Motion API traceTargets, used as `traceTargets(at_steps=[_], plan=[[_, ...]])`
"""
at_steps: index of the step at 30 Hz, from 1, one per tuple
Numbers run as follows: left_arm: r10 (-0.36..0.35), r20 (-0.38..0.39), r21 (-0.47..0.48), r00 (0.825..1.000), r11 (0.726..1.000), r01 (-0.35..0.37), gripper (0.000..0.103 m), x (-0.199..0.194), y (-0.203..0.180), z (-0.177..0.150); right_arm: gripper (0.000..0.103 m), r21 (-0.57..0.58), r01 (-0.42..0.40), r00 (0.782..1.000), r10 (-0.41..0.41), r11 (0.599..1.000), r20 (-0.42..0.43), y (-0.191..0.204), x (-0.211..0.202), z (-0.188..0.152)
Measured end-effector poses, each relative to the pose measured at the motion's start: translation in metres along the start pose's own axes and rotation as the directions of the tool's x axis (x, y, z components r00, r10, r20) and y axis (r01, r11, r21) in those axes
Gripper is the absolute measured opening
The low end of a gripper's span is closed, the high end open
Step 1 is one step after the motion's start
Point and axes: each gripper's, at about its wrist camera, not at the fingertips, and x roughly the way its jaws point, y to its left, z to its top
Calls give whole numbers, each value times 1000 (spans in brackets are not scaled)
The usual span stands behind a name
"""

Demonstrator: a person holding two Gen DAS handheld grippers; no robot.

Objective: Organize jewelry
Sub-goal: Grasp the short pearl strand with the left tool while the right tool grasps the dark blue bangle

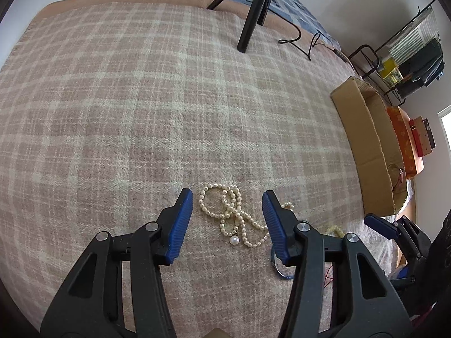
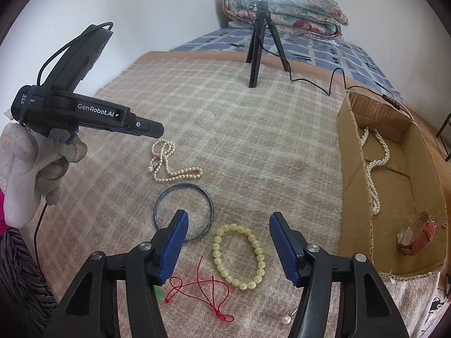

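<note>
A tangled pearl necklace with a drop pearl lies on the plaid blanket, right between the tips of my open, empty left gripper; it also shows in the right wrist view. My right gripper is open and empty, hovering over a yellow bead bracelet. A blue bangle lies by its left finger, and a red cord lies nearer. A cardboard box on the right holds a pearl strand and a red-strapped watch.
A black tripod with a ring light stands at the far side, its cable running toward the box. A single pearl earring lies near my right gripper. The left device and gloved hand hang at the left.
</note>
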Motion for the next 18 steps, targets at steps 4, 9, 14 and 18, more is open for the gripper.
traceTargets(at_steps=[4, 9, 14, 18], plan=[[13, -28, -5, 1000, 1000, -13, 50, 11, 0, -1, 60, -4, -10, 1000, 10, 1000, -16, 3, 11, 3], [42, -47, 20, 998, 999, -41, 49, 21, -5, -4, 57, -28, -22, 999, 21, 999, -31, 11, 23, 8], [52, -45, 17, 998, 999, -51, 46, 26, -5, -4, 51, -53, -23, 998, 20, 998, -56, 16, 37, 11], [70, -45, 35, 997, 997, -68, 46, 30, -6, -4, 46, -72, -9, 997, 3, 997, -82, 19, 49, 13]])
